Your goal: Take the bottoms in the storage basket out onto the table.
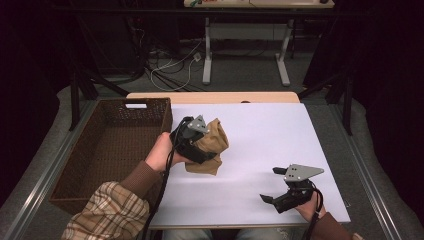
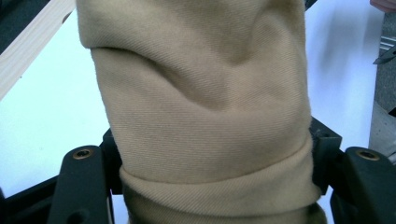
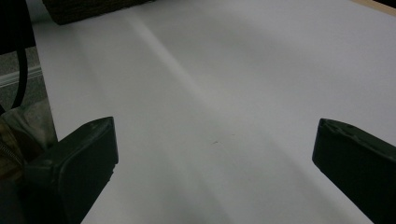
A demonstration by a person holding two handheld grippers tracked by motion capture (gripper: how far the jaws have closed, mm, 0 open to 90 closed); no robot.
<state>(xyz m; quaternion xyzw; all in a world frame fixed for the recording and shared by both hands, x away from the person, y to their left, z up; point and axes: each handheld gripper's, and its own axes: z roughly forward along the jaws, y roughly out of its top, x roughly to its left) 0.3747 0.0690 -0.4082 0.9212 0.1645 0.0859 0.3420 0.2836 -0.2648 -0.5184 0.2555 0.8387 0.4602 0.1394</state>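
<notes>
A folded tan cloth (image 1: 210,145) hangs above the left part of the white table (image 1: 260,130), just right of the wicker basket. My left gripper (image 1: 204,150) is shut on the cloth, which bulges out beyond the jaws. In the left gripper view the tan cloth (image 2: 205,107) is clamped between both black jaws and hides most of what lies behind it. My right gripper (image 1: 272,184) rests near the table's front right edge, jaws wide apart with nothing between them. In the right gripper view the right gripper (image 3: 215,154) spans bare white table (image 3: 233,70).
A dark brown wicker basket (image 1: 110,150) stands off the table's left edge, seemingly with nothing inside. A wooden strip (image 1: 215,97) borders the table's far edge. Behind it are a white table frame (image 1: 245,50) and cables on the floor.
</notes>
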